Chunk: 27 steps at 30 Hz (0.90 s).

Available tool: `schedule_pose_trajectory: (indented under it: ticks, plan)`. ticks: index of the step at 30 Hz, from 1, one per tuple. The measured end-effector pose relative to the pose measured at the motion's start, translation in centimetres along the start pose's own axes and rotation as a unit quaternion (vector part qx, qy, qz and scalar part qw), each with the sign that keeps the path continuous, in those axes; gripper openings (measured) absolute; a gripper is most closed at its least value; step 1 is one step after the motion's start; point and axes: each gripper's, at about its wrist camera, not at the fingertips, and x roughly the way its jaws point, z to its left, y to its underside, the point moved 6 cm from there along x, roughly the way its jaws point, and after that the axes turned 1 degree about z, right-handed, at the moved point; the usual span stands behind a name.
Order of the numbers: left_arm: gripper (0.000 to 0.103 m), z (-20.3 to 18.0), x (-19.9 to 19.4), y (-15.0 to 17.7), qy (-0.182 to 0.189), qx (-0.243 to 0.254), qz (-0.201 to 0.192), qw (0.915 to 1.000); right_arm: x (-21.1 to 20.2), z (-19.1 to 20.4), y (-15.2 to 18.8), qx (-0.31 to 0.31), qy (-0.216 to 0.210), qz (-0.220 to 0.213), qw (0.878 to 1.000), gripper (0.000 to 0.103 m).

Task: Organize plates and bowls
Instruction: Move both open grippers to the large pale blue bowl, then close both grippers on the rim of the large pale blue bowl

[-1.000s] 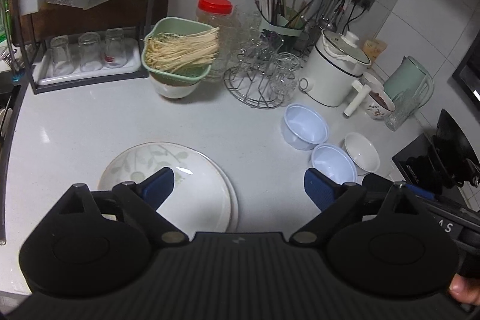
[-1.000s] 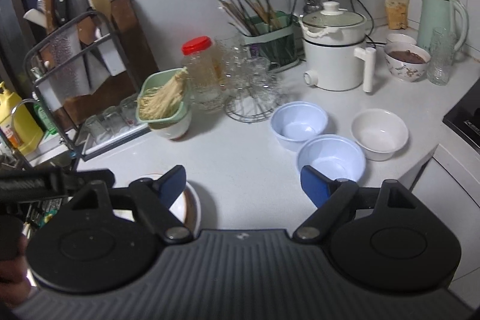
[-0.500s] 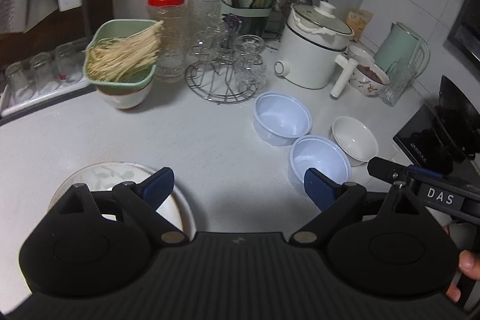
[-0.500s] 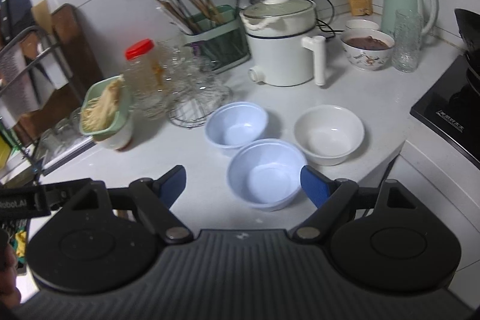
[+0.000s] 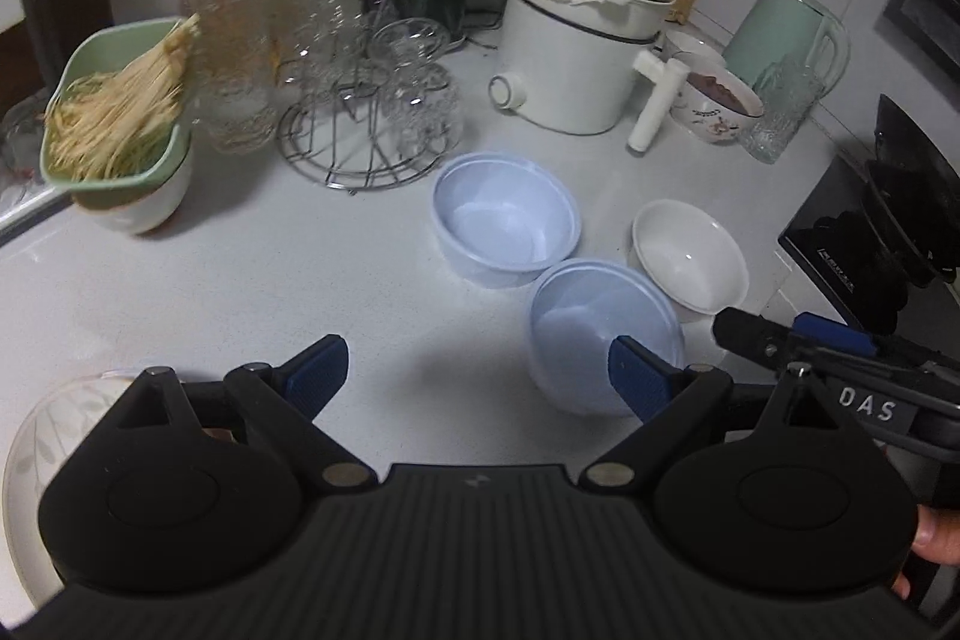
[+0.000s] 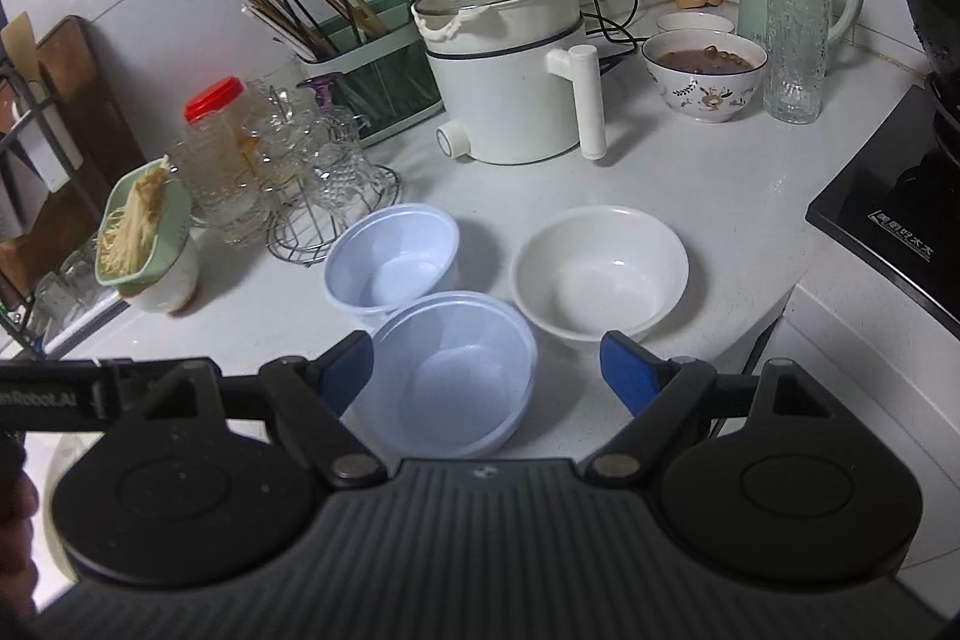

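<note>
Bowls sit in a tight cluster near the bench's front edge, so you can nest them without carrying any of them far: the near pale-blue bowl (image 6: 453,373) lies just beside the far pale-blue bowl (image 6: 393,259), and the white bowl (image 6: 600,274) stands just to their right. Your right gripper (image 6: 486,370) hangs over the near blue one with its jaws spread wide, the left pad just beside the rim and the right pad out toward the white bowl, gripping nothing. Your left gripper (image 5: 477,373) is also spread and empty, its right pad in front of that same bowl's rim in the left wrist view, while the patterned plate (image 5: 45,430) peeks out at the lower left behind it. Judging by this, you are lining up on the near blue bowl first. Both blue bowls look like thin, smooth plastic with straight walls and a rolled lip, light and likely to slide; the white one is thicker, rounded and glossy, probably ceramic. The bench (image 6: 690,184) is a pale speckled stone-like surface, crowded at the back with the white electric pot (image 6: 510,94) and the glasses on the wire rack (image 6: 312,172).
</note>
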Motion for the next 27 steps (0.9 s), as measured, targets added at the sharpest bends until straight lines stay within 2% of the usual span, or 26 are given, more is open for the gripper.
schedule_pose_trajectory:
  ticks: [7, 9, 14, 18, 21, 23, 27]
  plan:
    - [0.096, -0.1, 3.3, -0.7, 0.004, -0.024, 0.033, 0.9992, 1.9, -1.4, 0.4, 0.013, -0.007, 0.022, 1.0, 0.084]
    - [0.095, -0.1, 4.0, -0.7, 0.009, -0.035, 0.045, 0.9983, 2.4, -1.8, 0.5, 0.018, -0.006, 0.028, 0.999, 0.081]
    - [0.094, -0.6, 6.1, -0.9, 0.009, -0.032, 0.062, 0.9975, 3.2, -2.7, 1.4, 0.026, -0.01, 0.045, 0.999, 0.079]
    - [0.094, -1.1, 7.8, -1.1, 0.027, -0.043, 0.075, 0.9959, 4.1, -3.5, 1.7, 0.041, -0.015, 0.061, 0.997, 0.079]
    - [0.089, -1.7, 9.1, -1.4, 0.035, -0.04, 0.075, 0.9958, 4.9, -3.7, 1.4, 0.04, -0.022, 0.066, 0.997, 0.077]
    - [0.082, -2.0, 10.0, -1.6, 0.036, -0.046, 0.077, 0.9954, 5.5, -3.7, 1.3, 0.041, -0.03, 0.07, 0.996, 0.074]
    - [0.072, -2.7, 11.7, -1.8, 0.034, -0.055, 0.084, 0.9944, 6.7, -3.4, 1.3, 0.042, -0.043, 0.087, 0.994, 0.06]
